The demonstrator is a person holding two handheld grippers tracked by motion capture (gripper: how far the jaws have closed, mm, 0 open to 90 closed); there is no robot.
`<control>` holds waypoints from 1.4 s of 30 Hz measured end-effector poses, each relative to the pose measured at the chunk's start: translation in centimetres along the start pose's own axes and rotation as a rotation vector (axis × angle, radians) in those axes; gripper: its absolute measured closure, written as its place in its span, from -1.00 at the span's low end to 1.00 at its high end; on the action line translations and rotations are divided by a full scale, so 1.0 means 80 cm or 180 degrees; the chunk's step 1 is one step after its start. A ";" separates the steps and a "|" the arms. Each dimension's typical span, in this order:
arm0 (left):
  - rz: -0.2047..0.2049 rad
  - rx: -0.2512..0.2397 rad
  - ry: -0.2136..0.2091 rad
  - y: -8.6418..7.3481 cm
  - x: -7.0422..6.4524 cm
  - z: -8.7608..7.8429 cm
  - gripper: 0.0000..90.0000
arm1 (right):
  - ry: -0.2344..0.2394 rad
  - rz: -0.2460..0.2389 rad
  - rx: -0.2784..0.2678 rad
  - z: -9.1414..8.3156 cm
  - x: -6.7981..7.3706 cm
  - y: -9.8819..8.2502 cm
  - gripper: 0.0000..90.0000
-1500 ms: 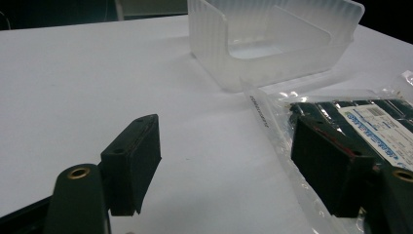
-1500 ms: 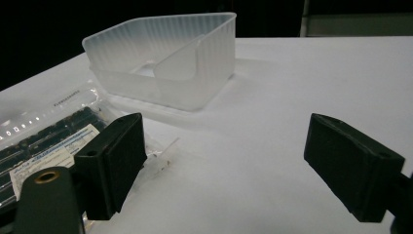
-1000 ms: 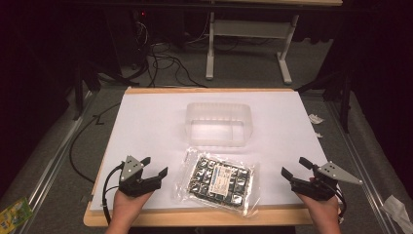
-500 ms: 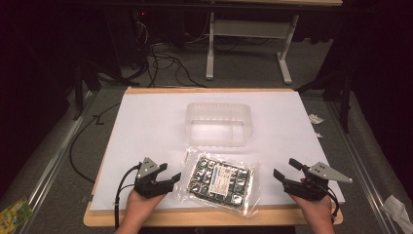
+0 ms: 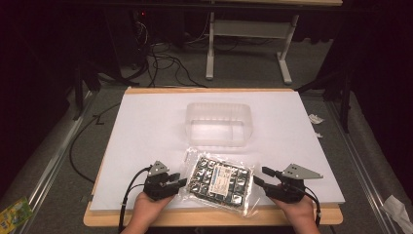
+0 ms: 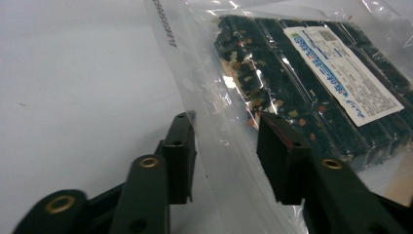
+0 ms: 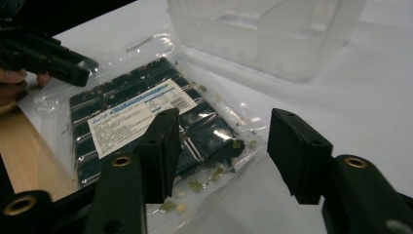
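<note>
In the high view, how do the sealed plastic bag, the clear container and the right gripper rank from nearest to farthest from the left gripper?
1. The sealed plastic bag: its edge lies right at the left gripper, just to its right.
2. The right gripper: across the bag, at the near edge of the table.
3. The clear container: farther back, toward the table's middle.
</note>
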State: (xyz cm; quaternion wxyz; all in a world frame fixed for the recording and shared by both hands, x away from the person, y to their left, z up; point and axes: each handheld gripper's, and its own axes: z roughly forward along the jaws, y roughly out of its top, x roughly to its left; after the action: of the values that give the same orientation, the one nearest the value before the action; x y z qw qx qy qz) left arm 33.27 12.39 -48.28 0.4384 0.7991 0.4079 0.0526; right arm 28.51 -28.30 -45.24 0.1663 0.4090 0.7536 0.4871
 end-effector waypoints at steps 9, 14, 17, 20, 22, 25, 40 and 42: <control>0.0133 -0.0174 0.0008 0.003 -0.014 -0.007 0.98 | 0.0024 0.0015 0.0041 0.002 -0.004 -0.004 0.37; 0.0179 -0.0313 0.0025 0.006 -0.019 -0.014 0.99 | 0.0004 0.0044 0.0023 0.000 -0.005 -0.004 0.38; 0.0215 -0.0446 0.0040 0.010 -0.025 -0.020 0.99 | -0.0008 0.0047 0.0008 0.000 -0.005 -0.004 0.36; 0.0248 -0.0590 0.0044 0.016 -0.032 -0.027 0.99 | 0.0000 0.0064 -0.0014 -0.002 -0.006 -0.003 0.32; 0.0261 -0.0686 0.0040 0.020 -0.037 -0.030 0.99 | 0.0010 0.0081 -0.0050 -0.004 -0.006 -0.001 0.28; 0.0326 -0.0792 0.0059 0.027 -0.044 -0.033 1.00 | 0.0048 0.0086 -0.0126 -0.008 -0.004 0.005 0.17; 0.0776 -0.1140 0.0145 0.074 -0.077 -0.039 1.00 | 0.0133 0.0049 -0.0540 0.001 -0.004 0.069 0.16; 0.0821 -0.1160 0.0152 0.079 -0.081 -0.039 1.00 | 0.0124 0.0050 -0.0560 0.007 -0.006 0.077 0.23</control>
State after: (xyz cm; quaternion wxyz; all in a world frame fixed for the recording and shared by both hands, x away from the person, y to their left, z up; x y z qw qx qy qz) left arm 31.42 8.11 -39.89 0.5554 0.7507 0.2964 0.2000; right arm 31.92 -27.16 -40.19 0.1832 0.3891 0.7077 0.5605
